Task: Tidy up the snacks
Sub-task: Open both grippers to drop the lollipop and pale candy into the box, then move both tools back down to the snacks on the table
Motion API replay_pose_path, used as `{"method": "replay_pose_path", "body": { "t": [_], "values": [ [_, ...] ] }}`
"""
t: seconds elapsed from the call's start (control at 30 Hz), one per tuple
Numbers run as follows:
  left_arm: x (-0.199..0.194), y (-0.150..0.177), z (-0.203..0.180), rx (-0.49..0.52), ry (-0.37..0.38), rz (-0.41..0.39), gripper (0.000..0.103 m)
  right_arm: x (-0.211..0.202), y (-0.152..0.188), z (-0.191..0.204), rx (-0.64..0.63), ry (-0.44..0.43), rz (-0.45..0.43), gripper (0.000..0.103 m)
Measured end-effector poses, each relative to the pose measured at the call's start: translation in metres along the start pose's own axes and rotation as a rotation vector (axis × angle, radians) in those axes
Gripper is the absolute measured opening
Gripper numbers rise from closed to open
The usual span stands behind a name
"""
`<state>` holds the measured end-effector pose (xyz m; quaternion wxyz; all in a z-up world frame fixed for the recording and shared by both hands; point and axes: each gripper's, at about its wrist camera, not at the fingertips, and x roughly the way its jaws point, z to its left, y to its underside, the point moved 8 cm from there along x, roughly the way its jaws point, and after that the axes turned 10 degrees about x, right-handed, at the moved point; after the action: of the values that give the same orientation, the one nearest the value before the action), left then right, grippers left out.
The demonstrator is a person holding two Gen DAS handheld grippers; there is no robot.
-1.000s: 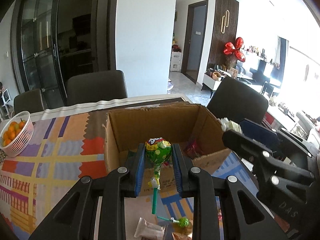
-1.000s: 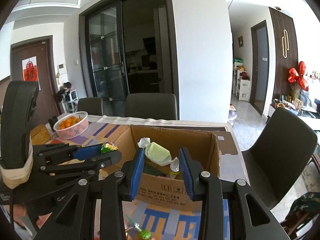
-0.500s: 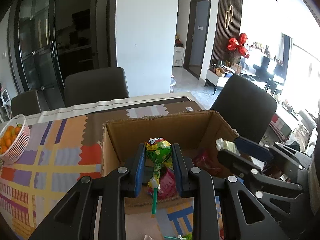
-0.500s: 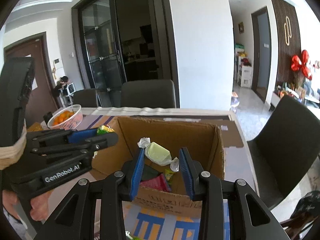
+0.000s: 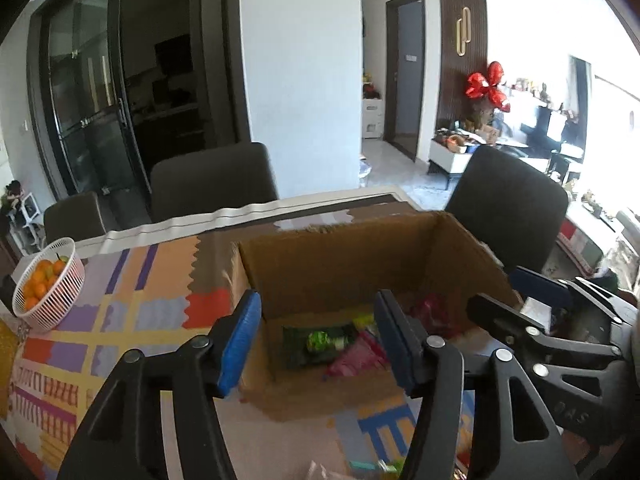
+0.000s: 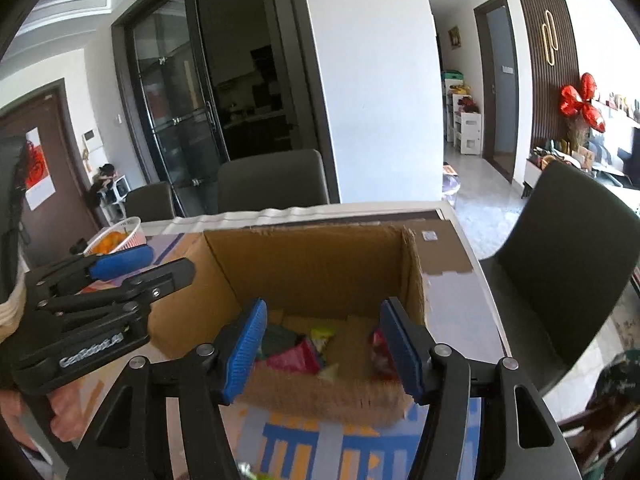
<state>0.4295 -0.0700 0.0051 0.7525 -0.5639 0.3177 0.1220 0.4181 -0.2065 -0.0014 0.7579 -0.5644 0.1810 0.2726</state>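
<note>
We see the left gripper (image 5: 318,336) held over the near edge of the cardboard box (image 5: 352,256), its blue-padded jaws spread wide with nothing between them. The right gripper (image 6: 322,344) hangs over the same box from the right side, jaws likewise wide apart and empty. In the left wrist view the right gripper enters from the right; in the right wrist view the left gripper enters from the left, so the two sit just beside each other over the box.

Inside the box, on its floor, we note a dark green packet (image 5: 320,342) with a bright green round item on it, and a pink wrapper (image 5: 356,356) just to its right. The right wrist view shows the same pile blurred: pink wrapper (image 6: 296,358), yellow-green packet (image 6: 322,334), red wrapper (image 6: 378,350) at far right.

The box stands on a table with a patterned cloth (image 5: 132,312). A white basket of oranges (image 5: 48,280) sits at far left, well apart from the box.
</note>
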Motion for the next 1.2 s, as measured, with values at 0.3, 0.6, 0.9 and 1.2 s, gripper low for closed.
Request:
{"method": "replay_pose_path", "body": {
  "t": [0.3, 0.6, 0.9, 1.2],
  "values": [
    [-0.041, 0.036, -0.027, 0.010, 0.091, -0.001, 0.059, -0.047, 0.033, 0.000, -0.038, 0.035, -0.039, 0.060],
    [-0.063, 0.073, -0.047, 0.039, 0.117, 0.018, 0.059, -0.072, 0.069, -0.007, -0.008, 0.059, -0.025, 0.060],
    [-0.068, 0.110, -0.050, 0.001, 0.112, 0.061, 0.060, -0.079, 0.098, -0.016, -0.006, 0.113, -0.005, 0.060],
    [-0.070, 0.161, -0.045, -0.047, 0.068, 0.124, 0.065, -0.077, 0.140, -0.026, 0.035, 0.165, 0.052, 0.060]
  ]
}}
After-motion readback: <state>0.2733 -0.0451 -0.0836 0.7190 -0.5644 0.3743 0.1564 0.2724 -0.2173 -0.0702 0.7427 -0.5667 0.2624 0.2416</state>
